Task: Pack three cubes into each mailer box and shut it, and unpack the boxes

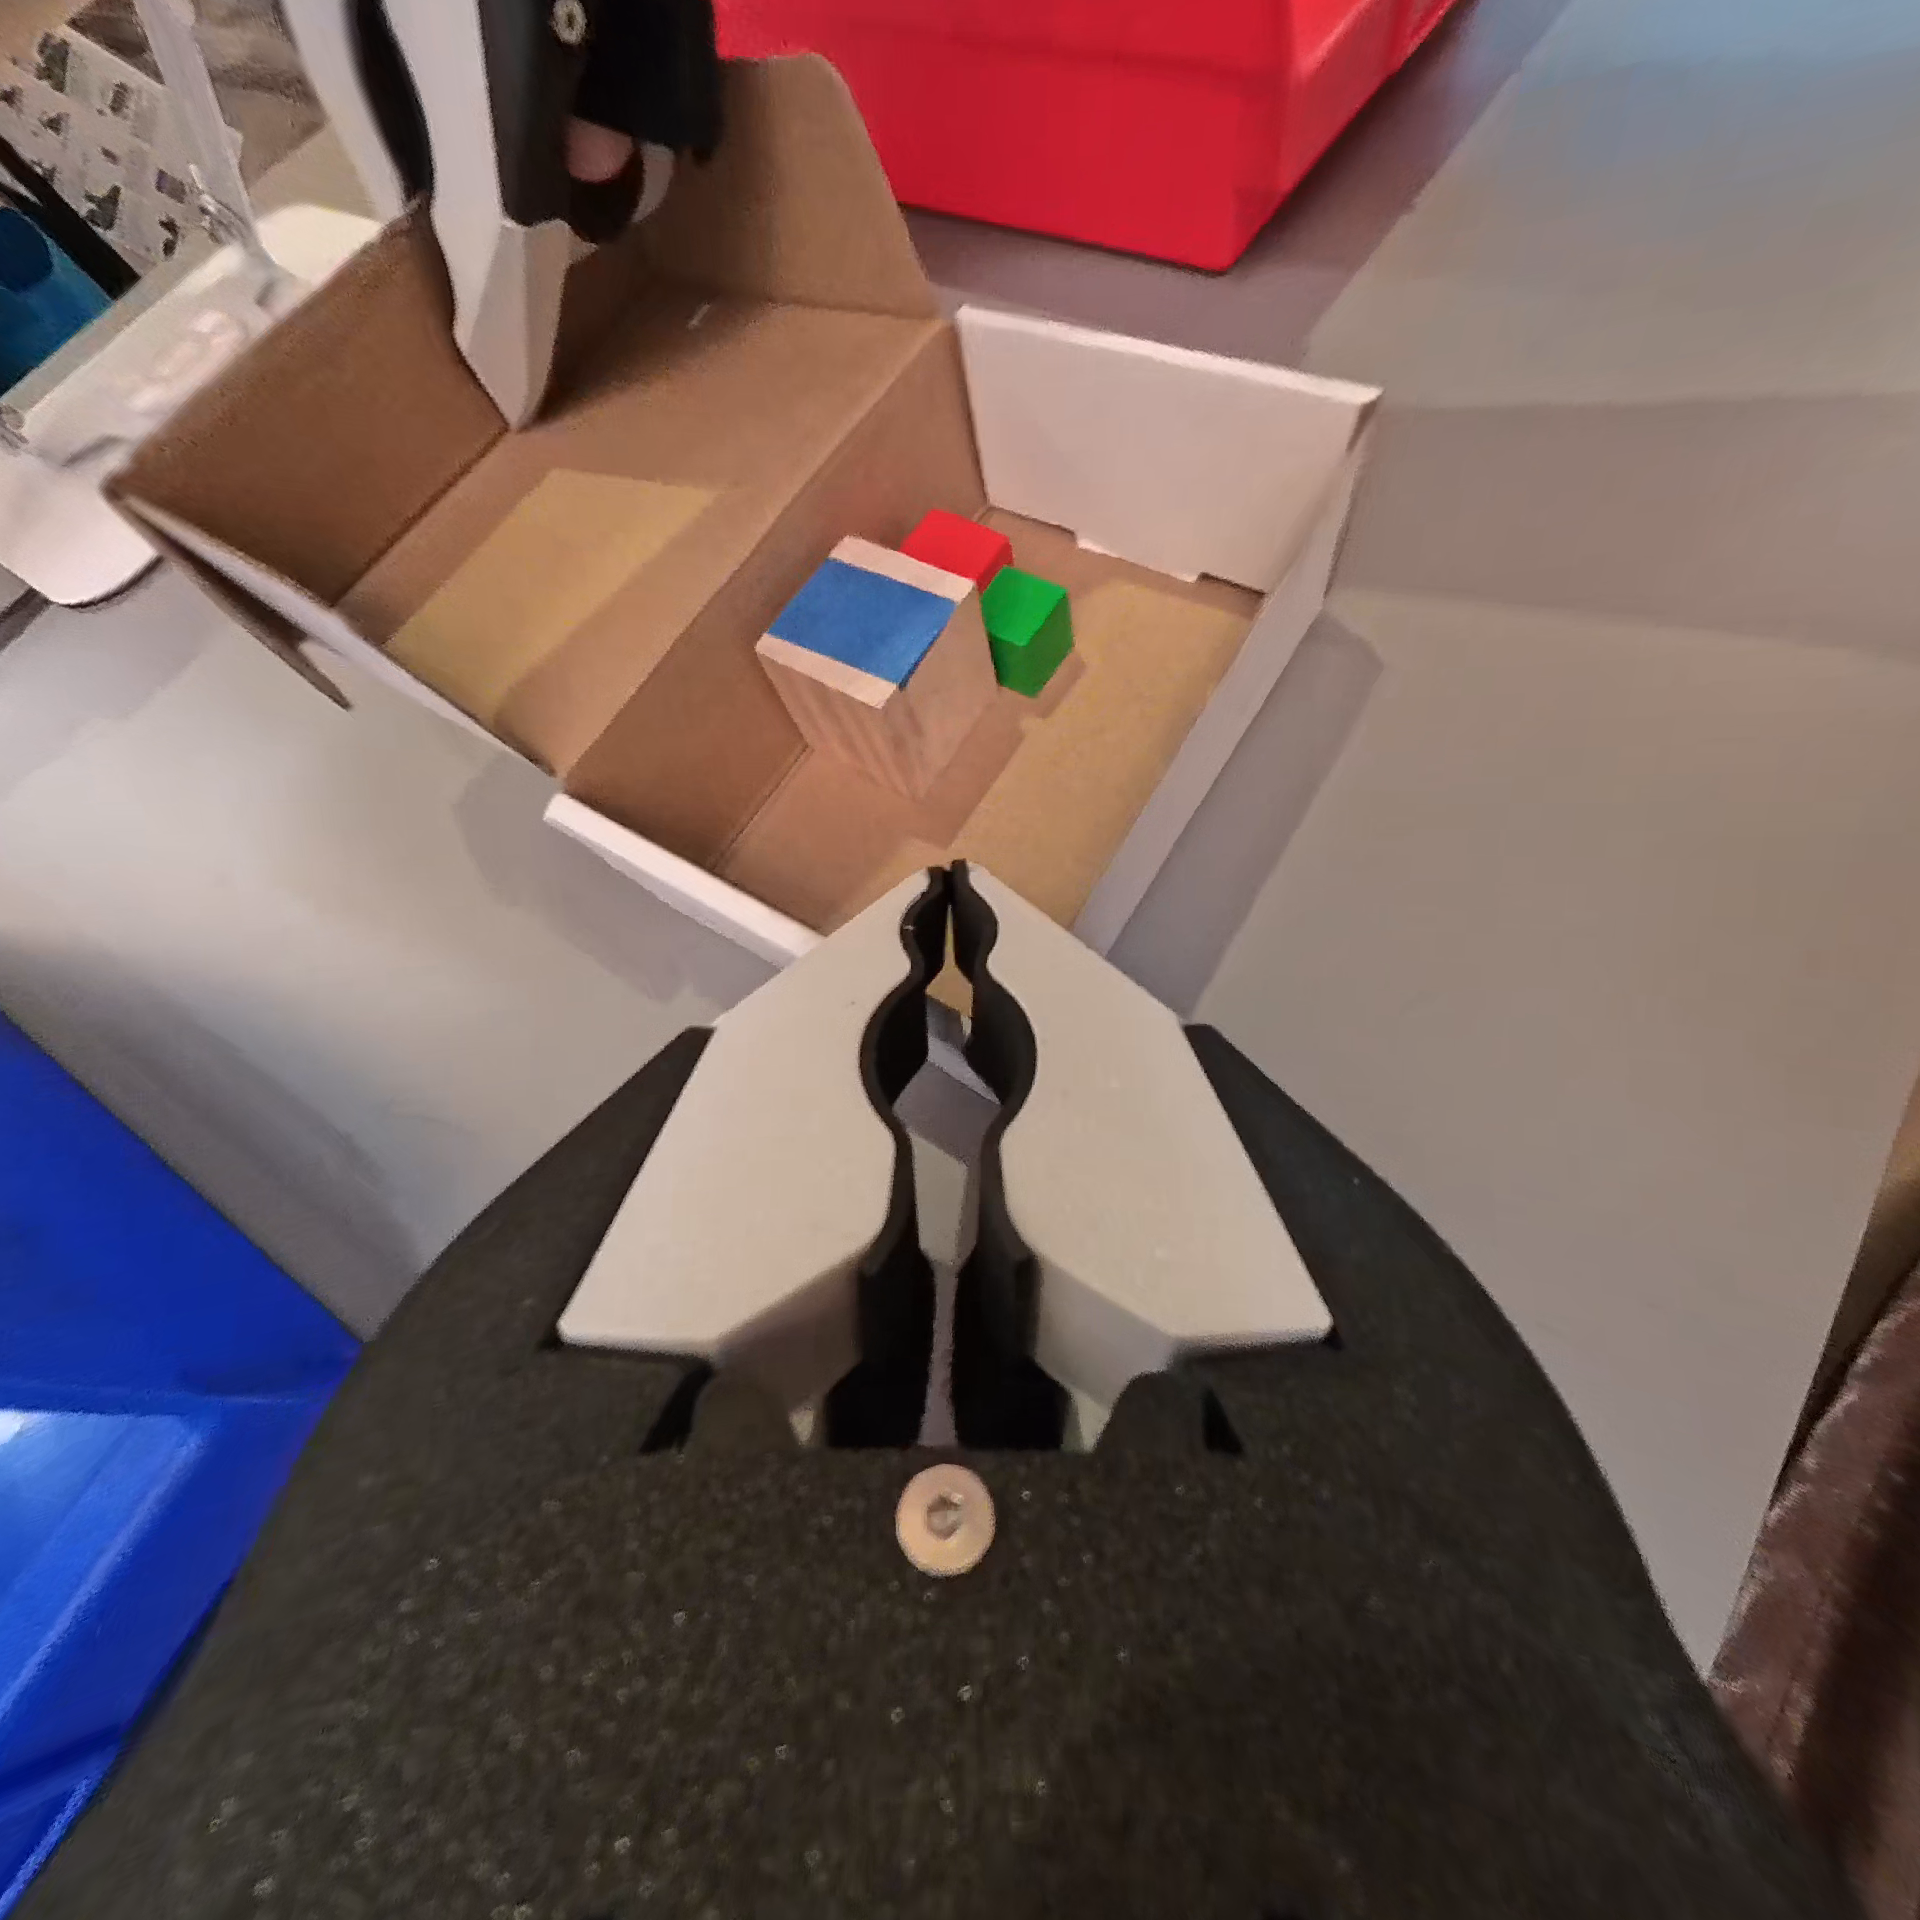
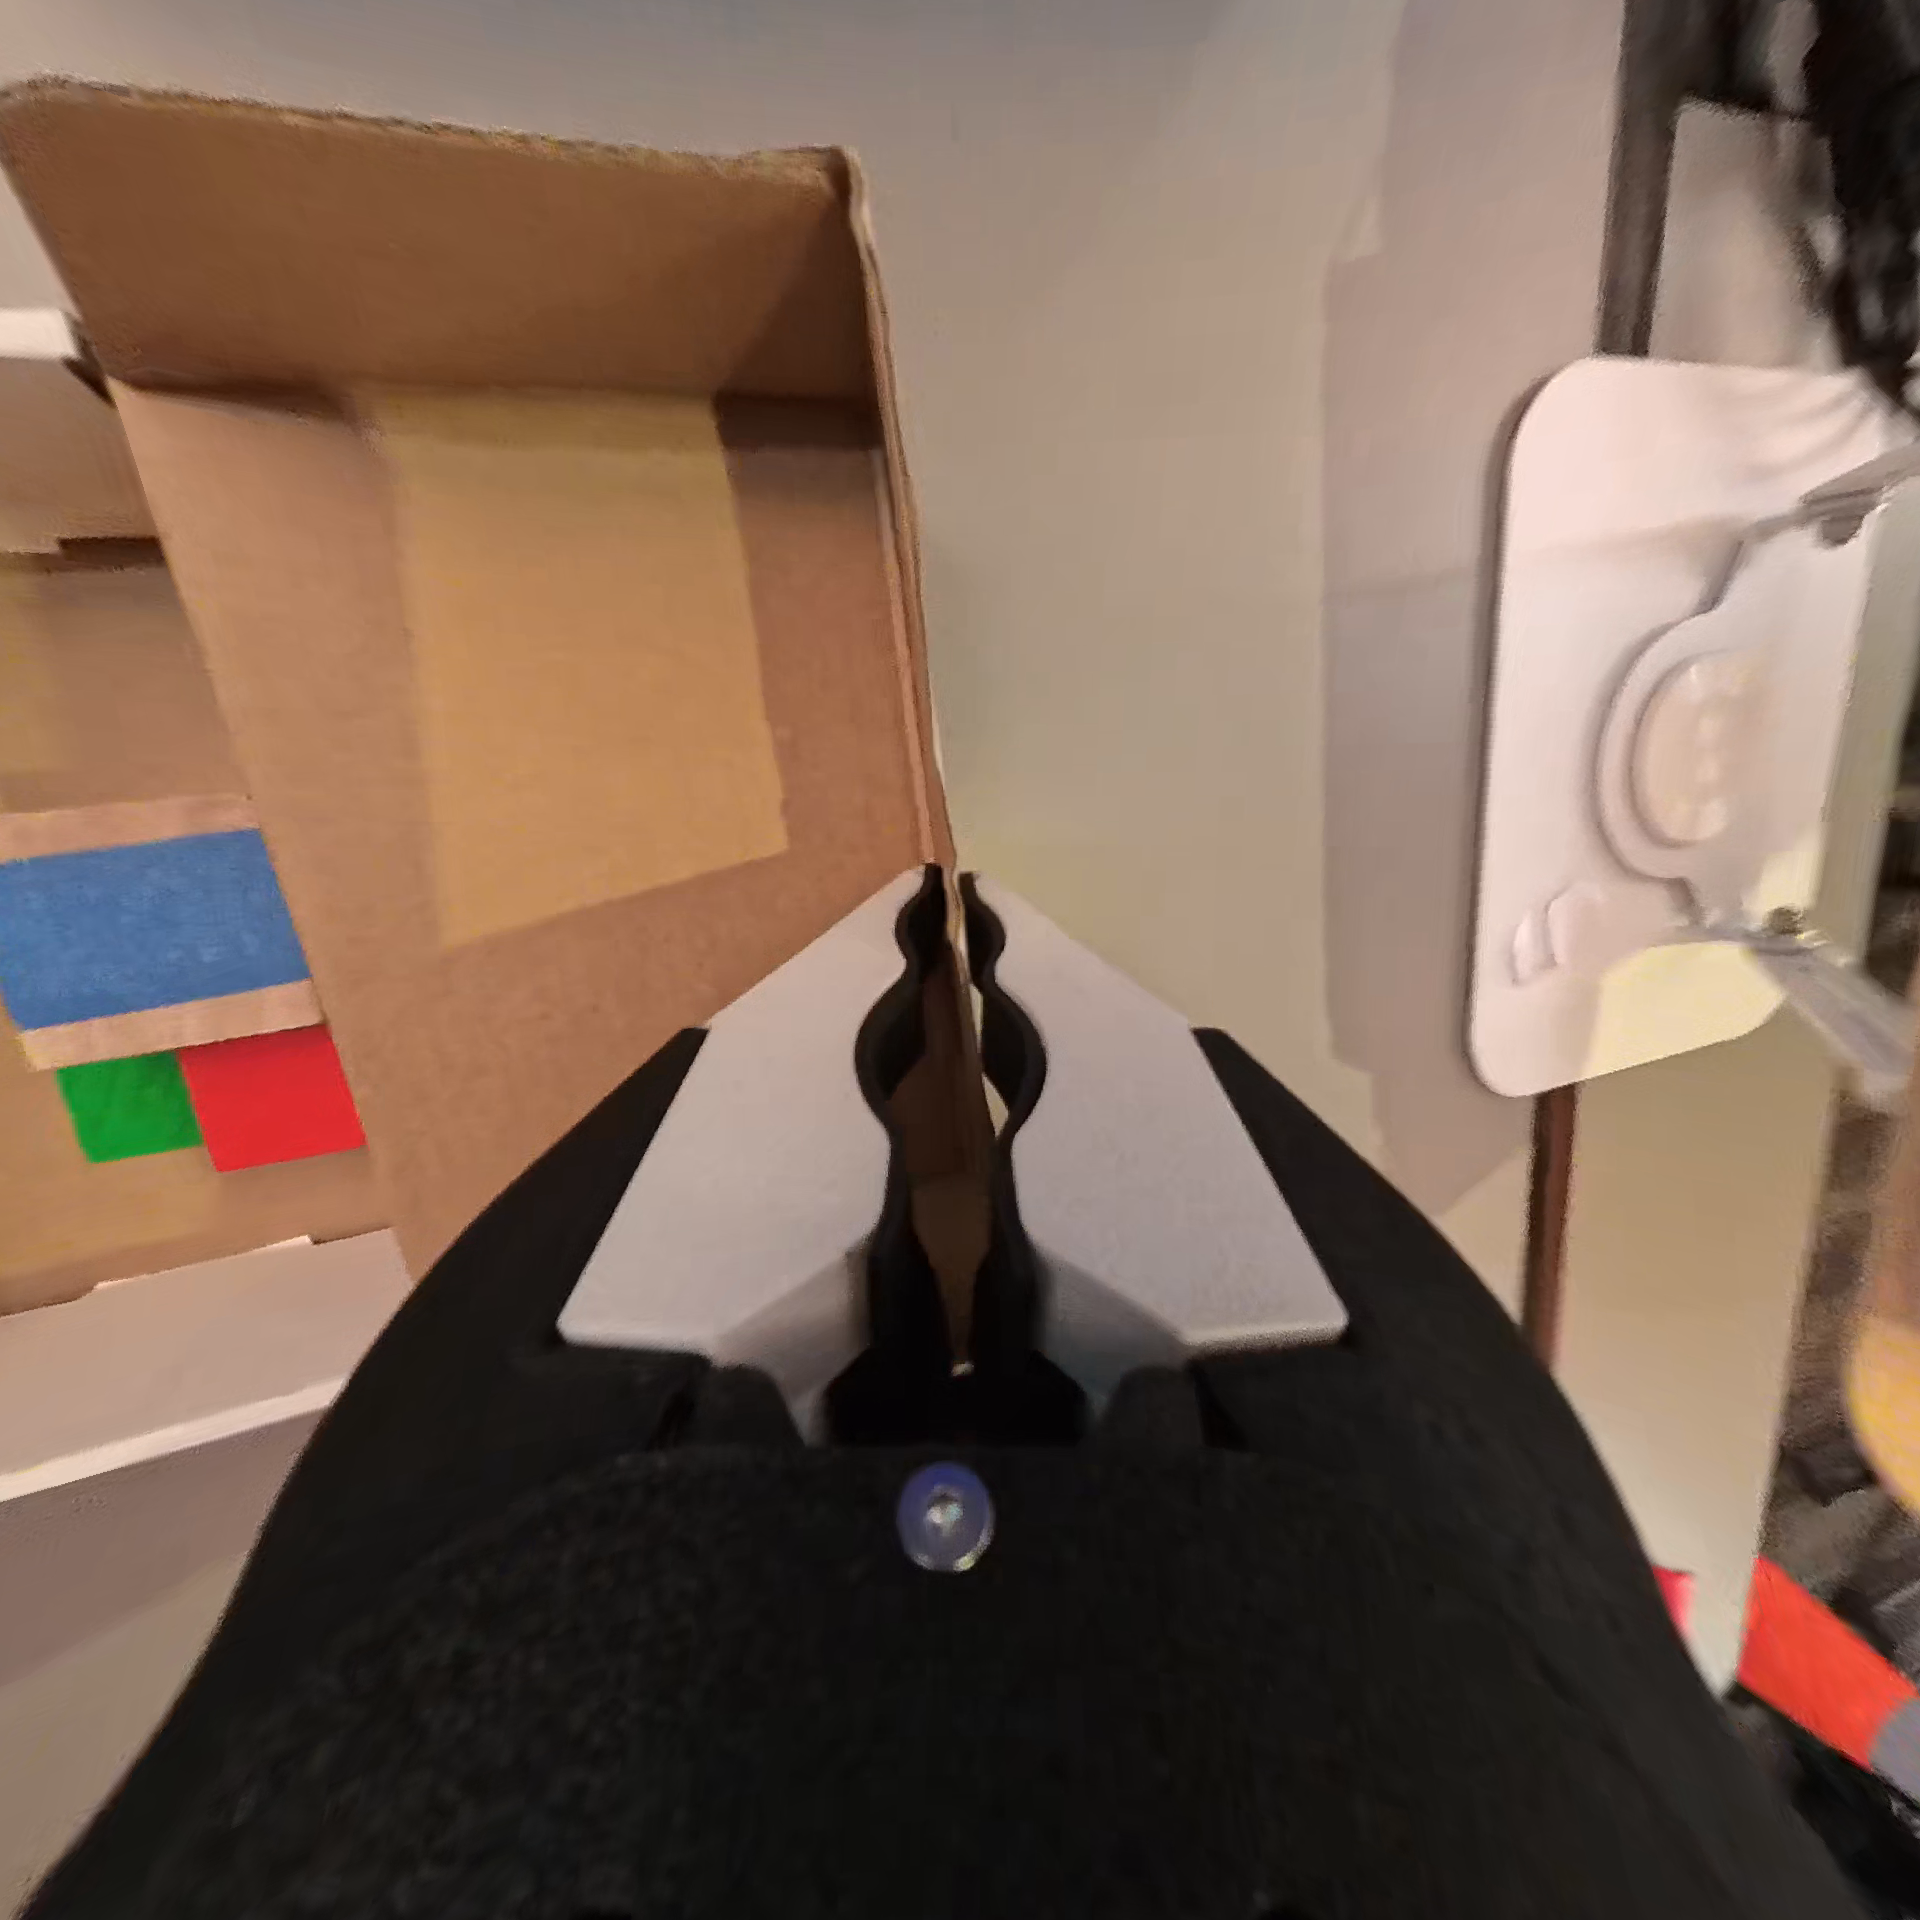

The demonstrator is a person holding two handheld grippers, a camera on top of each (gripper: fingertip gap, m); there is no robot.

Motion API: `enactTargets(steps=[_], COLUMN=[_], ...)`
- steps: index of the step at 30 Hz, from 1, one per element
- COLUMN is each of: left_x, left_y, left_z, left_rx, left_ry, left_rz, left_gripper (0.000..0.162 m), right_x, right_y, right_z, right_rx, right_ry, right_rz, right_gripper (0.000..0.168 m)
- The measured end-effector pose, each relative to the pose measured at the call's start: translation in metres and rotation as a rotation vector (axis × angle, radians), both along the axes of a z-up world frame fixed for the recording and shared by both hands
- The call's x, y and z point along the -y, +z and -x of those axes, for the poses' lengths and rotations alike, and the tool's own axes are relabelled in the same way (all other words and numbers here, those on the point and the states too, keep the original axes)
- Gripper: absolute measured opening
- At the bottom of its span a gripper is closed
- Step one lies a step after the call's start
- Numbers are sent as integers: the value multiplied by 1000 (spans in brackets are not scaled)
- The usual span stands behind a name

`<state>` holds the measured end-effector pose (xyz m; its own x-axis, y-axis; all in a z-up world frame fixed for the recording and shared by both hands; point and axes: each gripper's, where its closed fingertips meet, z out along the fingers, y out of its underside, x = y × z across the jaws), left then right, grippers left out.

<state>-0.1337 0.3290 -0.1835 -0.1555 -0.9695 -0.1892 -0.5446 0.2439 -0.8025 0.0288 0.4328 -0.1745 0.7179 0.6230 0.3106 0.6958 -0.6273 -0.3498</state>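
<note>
Left wrist view: the left gripper (image 1: 951,883) hovers above the near corner of an open mailer box (image 1: 1174,447) on the grey worktop (image 1: 1558,727), its jaws closed tip to tip with nothing between them. Inside the box stand three cubes in a cluster: a large wooden cube with a blue top (image 1: 868,649), a small red cube (image 1: 956,545) behind it and a small green cube (image 1: 1027,632) just beside it. The box lid (image 1: 623,520) is swung back, and the right gripper (image 1: 509,343) comes down onto its raised flap at upper left. A red bin (image 1: 1091,114) sits beyond the box, a blue bin (image 1: 125,1351) at lower left. Right wrist view: the right gripper (image 2: 951,883) has its jaws pinched on the edge of the brown lid (image 2: 540,623), which stands upright. At left, the blue-topped cube (image 2: 145,925), the green cube (image 2: 125,1107) and the red cube (image 2: 275,1096) show in the box. A white bracket (image 2: 1621,748) hangs at right.
</note>
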Motion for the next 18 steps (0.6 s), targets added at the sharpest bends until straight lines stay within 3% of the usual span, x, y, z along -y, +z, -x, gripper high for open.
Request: enactTargets(steps=[2, 3, 6, 9, 14, 18], left_x=[-1, -3, -5, -5, -19, -23], left_y=[5, 7, 10, 14, 23, 23], left_z=[0, -1, -3, -2, 7, 1], left_rx=[30, 47, 68, 82, 124, 110], left_ry=[-6, 0, 20, 19, 65, 44], left_rz=[7, 11, 39, 43, 34, 83], left_gripper=[0, 8, 35, 56, 78, 99], right_x=[-13, -20, -30, -31, 1, 62], right_y=[12, 18, 30, 57, 124, 140], right_z=[-1, 0, 8, 15, 28, 42], right_rx=[41, 61, 50, 10, -111, -198], right_ry=[50, 65, 46, 9, -66, -143], right_rz=[-38, -51, -10, -41, -273, -398], right_gripper=[3, 8, 52, 75, 81, 81])
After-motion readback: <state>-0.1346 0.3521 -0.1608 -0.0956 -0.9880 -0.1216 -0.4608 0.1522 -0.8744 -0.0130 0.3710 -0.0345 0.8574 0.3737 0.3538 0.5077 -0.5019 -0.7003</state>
